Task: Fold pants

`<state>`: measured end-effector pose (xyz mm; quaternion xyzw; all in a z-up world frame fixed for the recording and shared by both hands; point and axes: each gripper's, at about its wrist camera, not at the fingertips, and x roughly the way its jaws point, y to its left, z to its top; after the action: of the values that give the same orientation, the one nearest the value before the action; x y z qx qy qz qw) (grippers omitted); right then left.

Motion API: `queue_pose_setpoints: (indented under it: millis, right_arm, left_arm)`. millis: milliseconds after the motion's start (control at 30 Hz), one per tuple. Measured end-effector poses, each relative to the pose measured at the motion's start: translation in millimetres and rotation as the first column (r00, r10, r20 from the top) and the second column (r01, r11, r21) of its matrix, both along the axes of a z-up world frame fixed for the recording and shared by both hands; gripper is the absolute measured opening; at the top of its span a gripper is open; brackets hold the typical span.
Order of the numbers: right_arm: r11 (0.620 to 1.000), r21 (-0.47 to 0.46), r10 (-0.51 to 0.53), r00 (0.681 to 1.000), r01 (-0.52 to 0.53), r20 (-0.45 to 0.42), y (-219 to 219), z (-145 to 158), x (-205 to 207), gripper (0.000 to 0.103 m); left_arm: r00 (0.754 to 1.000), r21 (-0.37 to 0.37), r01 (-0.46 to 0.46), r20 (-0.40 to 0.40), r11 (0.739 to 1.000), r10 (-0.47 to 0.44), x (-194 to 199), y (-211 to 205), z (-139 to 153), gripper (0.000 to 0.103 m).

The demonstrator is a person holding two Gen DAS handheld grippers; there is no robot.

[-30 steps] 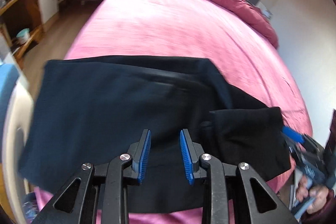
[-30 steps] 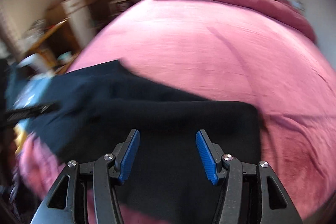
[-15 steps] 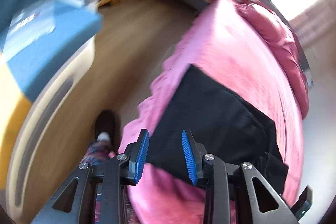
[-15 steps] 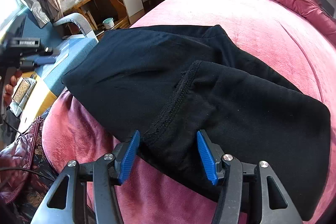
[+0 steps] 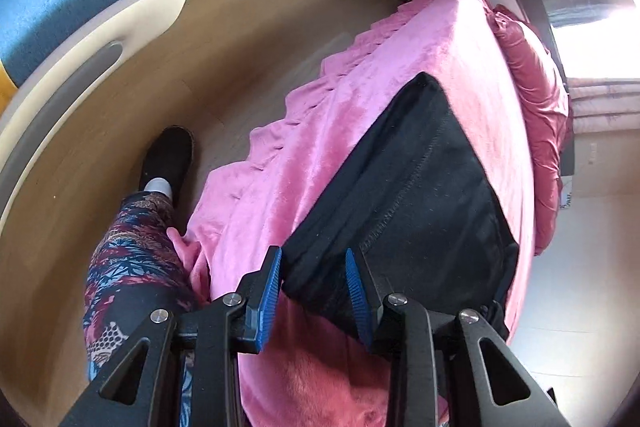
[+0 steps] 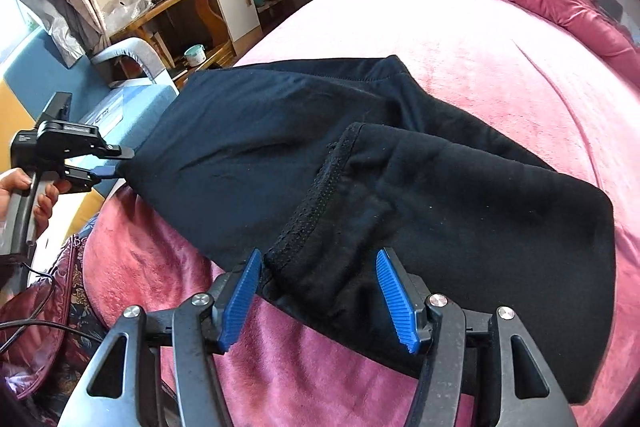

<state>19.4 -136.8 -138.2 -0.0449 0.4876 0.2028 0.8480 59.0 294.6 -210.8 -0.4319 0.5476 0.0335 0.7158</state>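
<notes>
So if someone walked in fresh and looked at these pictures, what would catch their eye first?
First, the black pants, folded over on themselves, lying dark against the bright pink bedspread near the bed's corner. Next, the two blue-padded grippers at its edges: the right gripper straddles the near edge, jaws opening, while the left gripper sits at the far corner, jaws closing around the cloth.

No legible text anywhere. Small white marking on left gripper [image 6: 105,160] body, too small to read. Dark print on pale sheet [image 6: 105,113] lying on blue cushion [image 6: 136,103], blurred, unreadable. No brands, numbers, signs made out.
</notes>
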Motion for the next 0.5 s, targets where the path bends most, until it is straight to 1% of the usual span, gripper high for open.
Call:
queue_pose_setpoints:
  millis: [167,233,333,367,433,500]
  right_arm:
    - [1.000,0.011,-0.020,1.000,0.020,-0.004,-4.0,1.8,-2.0,0.061]
    - [1.000,0.016,-0.027,1.000,0.027,-0.007,-4.8,2.0,-3.1,0.061]
    - [0.999,0.022,-0.031,1.000,0.031,-0.002,-6.9,4.5,-4.1,0.061]
    - [0.999,0.024,-0.033,0.999,0.033,-0.001,-7.5,5.4,-4.6,0.061]
    - [0.999,0.027,-0.037,0.999,0.037,0.002,-9.0,6.7,-5.6,0.061]
    - [0.999,0.030,-0.040,0.999,0.040,0.002,-10.6,6.8,-5.4,0.061]
  left_arm:
    - [1.000,-0.004,-0.009,0.005,1.000,0.009,1.3,0.7,-5.5,0.032]
    - [1.000,-0.015,-0.021,-0.003,1.000,0.021,1.5,1.4,-8.4,0.033]
    - [0.999,-0.012,-0.049,-0.015,0.999,0.049,1.7,4.6,-8.1,0.034]
    - [0.999,-0.006,-0.045,-0.018,0.999,0.045,2.0,4.5,-7.5,0.036]
    - [0.999,0.027,-0.042,-0.022,0.999,0.043,0.8,4.0,-5.3,0.041]
    - [0.999,0.038,-0.045,-0.019,0.998,0.045,-1.3,3.6,-4.1,0.043]
